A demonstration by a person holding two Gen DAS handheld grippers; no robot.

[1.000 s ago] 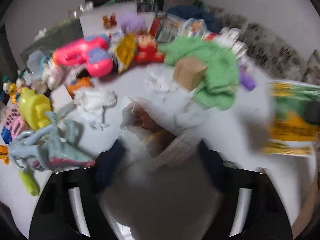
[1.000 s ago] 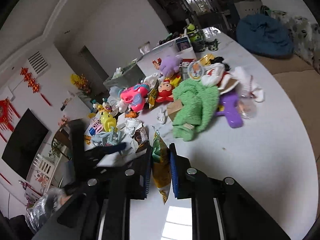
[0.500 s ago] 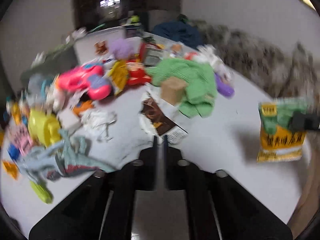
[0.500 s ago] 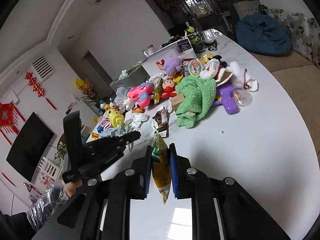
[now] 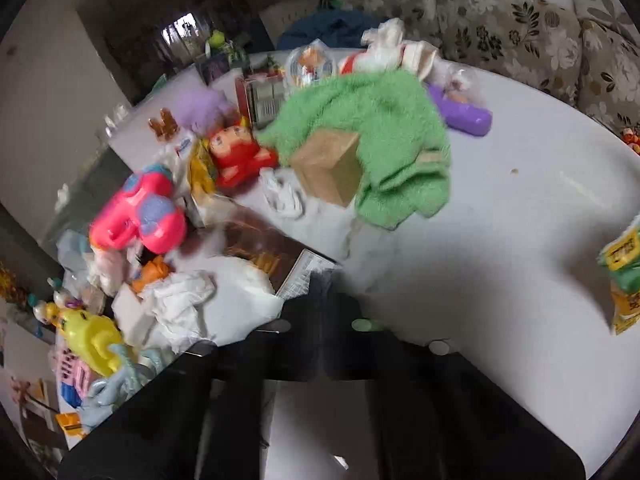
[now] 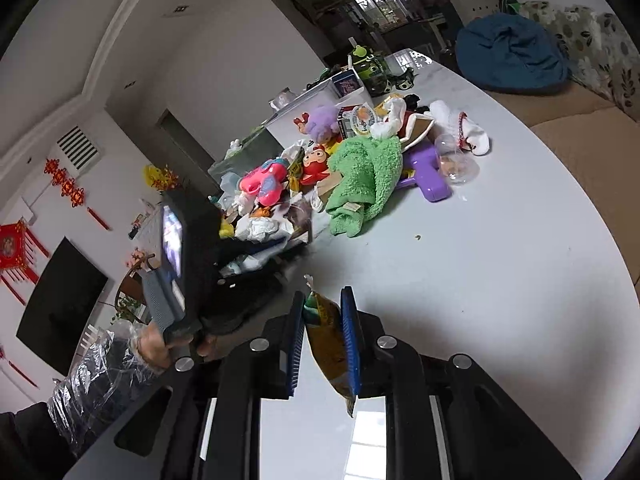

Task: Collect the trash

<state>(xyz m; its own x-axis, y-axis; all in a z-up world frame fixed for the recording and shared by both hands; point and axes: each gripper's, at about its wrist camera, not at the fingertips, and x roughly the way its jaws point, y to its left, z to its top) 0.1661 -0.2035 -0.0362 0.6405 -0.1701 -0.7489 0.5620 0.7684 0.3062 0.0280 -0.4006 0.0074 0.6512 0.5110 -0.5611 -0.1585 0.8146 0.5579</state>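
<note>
My left gripper [image 5: 325, 282] is shut with nothing between its fingers. Its tips rest at the near corner of a brown snack wrapper [image 5: 256, 250] that lies flat on the white table [image 5: 500, 208]. A crumpled white tissue [image 5: 180, 304] lies just left of the wrapper, and a smaller one [image 5: 284, 196] lies further back. My right gripper [image 6: 323, 295] holds a yellow-green snack bag [image 6: 326, 344] between its blue pads above the table; its jaws are opening slightly. The same snack bag [image 5: 624, 276] shows at the right edge of the left wrist view.
A pile fills the back of the table: green towel [image 5: 380, 128], cardboard box [image 5: 328, 168], pink toy [image 5: 140, 220], red doll [image 5: 236, 156], purple toy [image 5: 464, 114], yellow toy [image 5: 92, 340]. A sofa [image 5: 520, 28] runs behind. A plastic-covered sleeve [image 6: 100, 368] holds the left gripper [image 6: 298, 250].
The left gripper let go of the brown wrapper, which now lies on the table, then shut and rolled. The right gripper with the snack bag sank a little toward the table.
</note>
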